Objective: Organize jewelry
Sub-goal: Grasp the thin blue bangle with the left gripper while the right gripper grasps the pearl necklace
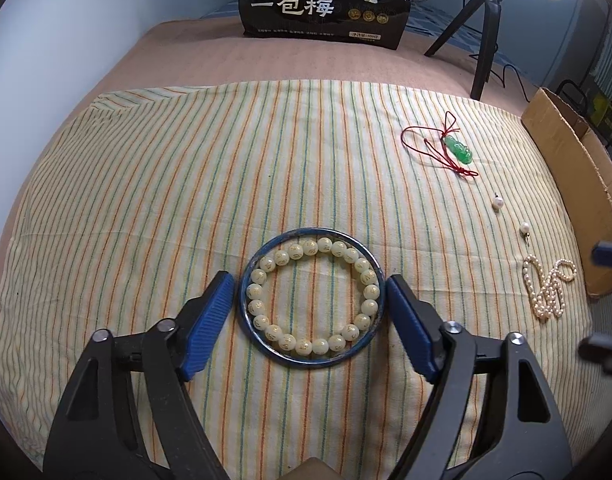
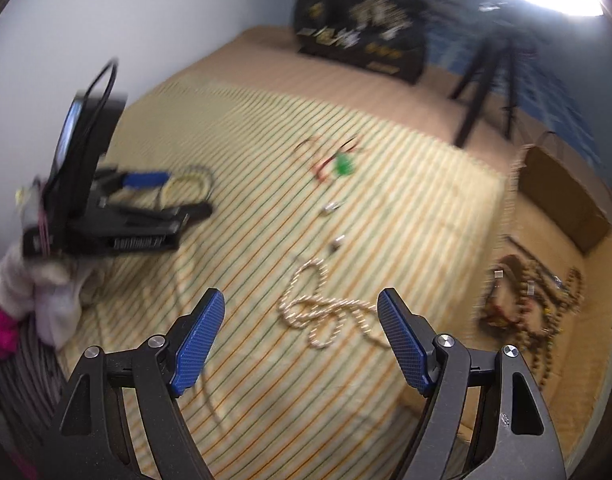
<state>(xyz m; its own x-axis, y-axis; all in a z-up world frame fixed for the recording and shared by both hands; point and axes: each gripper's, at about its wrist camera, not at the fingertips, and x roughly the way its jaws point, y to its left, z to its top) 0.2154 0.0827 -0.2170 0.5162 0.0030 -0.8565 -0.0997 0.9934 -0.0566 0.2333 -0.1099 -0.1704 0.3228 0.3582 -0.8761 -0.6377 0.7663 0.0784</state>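
— Left gripper [image 1: 308,300]?
— Spread wide, straddling the blue bangle [image 1: 311,364] on the striped cloth [image 1: 146,184]. Holding nothing; narrow gaps between the blue pads and the rim on both sides.
— And inside the bangle?
— A bead bracelet [image 1: 368,278], pale cream, nested within the ring, lying flat. Probably paired that way to keep the two round pieces together as one set.
— Why jaws either side rather than above?
— Likely lined up to squeeze across the rim, or just let go; cannot say which.
— Right gripper [image 2: 301,322]?
— Also wide apart, empty, hovering over the pearl strand [image 2: 318,312], which lies in loose loops on the cloth. Heavily blurred view, so hard to judge contact.
— Rest of the jewelry?
— Laid out in a line along the right side: green pendant [image 1: 460,151] on red cord farthest, then two small pearl earrings [image 1: 498,202], then the pearls nearest. Looks like sorting by kind, each with its own spot.
— Anything unsorted?
— A tangle of brown beaded pieces [image 2: 534,304] off the cloth, near the cardboard box [image 1: 578,160]. Probably waiting its turn.
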